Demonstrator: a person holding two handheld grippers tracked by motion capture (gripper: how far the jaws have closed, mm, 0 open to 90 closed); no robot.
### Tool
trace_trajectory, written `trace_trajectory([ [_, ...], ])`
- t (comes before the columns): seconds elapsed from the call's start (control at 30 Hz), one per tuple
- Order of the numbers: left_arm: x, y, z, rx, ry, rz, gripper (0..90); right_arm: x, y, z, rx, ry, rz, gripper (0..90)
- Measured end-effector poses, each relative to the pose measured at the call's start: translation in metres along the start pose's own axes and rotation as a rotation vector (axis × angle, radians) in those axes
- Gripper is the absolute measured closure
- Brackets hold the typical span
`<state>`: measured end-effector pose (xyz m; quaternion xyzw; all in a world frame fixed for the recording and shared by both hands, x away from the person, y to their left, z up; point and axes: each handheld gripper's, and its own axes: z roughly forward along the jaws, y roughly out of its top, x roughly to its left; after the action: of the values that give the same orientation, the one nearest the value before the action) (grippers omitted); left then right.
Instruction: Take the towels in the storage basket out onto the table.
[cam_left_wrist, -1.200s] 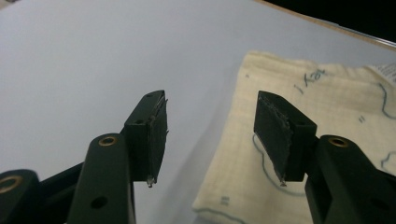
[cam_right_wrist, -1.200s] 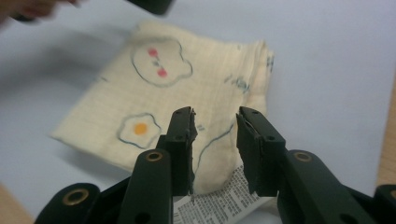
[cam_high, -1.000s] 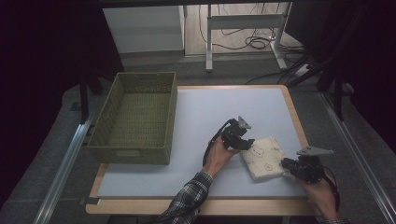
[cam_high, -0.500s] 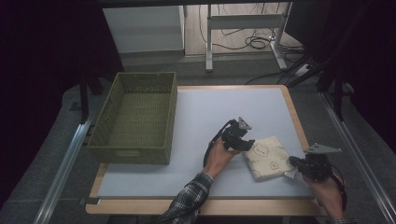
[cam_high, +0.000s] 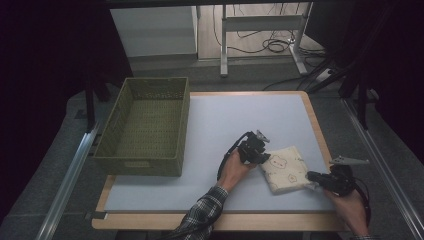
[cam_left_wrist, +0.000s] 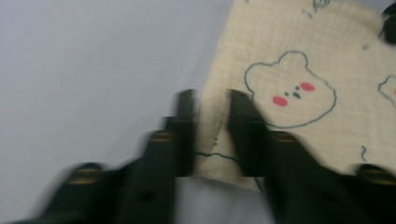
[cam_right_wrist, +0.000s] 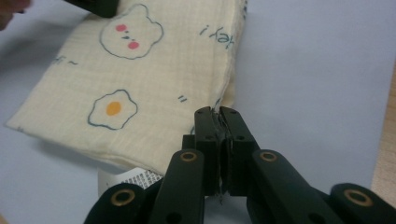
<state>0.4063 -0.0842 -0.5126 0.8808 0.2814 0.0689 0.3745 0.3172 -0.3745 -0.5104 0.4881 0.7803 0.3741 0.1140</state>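
Cloth (cam_high: 286, 169) between claws, left claw (cam_left_wrist: 211, 128) straddling corner, right claw (cam_right_wrist: 219, 140) pinching edge

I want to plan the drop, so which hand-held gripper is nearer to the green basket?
Left. The left hand-held gripper is at the folded cloth's left edge, on the side toward the green basket; the right hand-held gripper grips its far right corner.

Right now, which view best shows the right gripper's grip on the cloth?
The right gripper view: the right gripper has its jaws pinched shut on the cloth at its corner. The high view shows that gripper small at the cloth's edge. The left gripper view shows the cloth's other edge.
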Motion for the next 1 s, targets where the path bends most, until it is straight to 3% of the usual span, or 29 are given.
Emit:
trace_trajectory([
  [0.07,0.000,-0.001,-0.002,0.008,0.009,0.024,88.0,0.005,0.001,-0.002,-0.004,0.007,-0.010,87.0],
  [0.23,0.005,0.004,-0.017,-0.017,0.036,0.025,88.9,0.019,0.007,-0.008,-0.021,0.049,-0.037,87.0],
  [0.33,0.007,0.003,-0.017,-0.006,0.049,0.025,88.1,0.025,0.008,-0.006,-0.011,0.038,-0.061,86.5],
  [0.4,0.006,0.000,-0.013,0.009,0.057,0.027,80.6,0.023,0.006,-0.001,0.007,0.006,-0.065,84.4],
  [0.5,0.009,-0.003,-0.011,0.016,0.051,0.002,64.4,0.019,0.001,0.000,-0.002,-0.025,-0.061,67.8],
  [0.6,0.013,-0.006,-0.008,0.037,0.054,-0.031,53.4,0.021,-0.002,0.000,0.007,-0.045,-0.070,57.6],
  [0.73,0.018,-0.012,-0.003,0.051,0.047,-0.062,46.8,0.021,-0.005,0.004,0.015,-0.055,-0.070,52.4],
  [0.87,0.020,-0.014,-0.002,0.039,0.033,-0.081,46.4,0.028,-0.007,0.009,0.015,-0.063,-0.076,52.6],
  [1.0,0.016,-0.017,-0.003,0.029,0.014,-0.095,57.0,0.034,-0.007,0.011,0.027,-0.054,-0.071,66.8],
])
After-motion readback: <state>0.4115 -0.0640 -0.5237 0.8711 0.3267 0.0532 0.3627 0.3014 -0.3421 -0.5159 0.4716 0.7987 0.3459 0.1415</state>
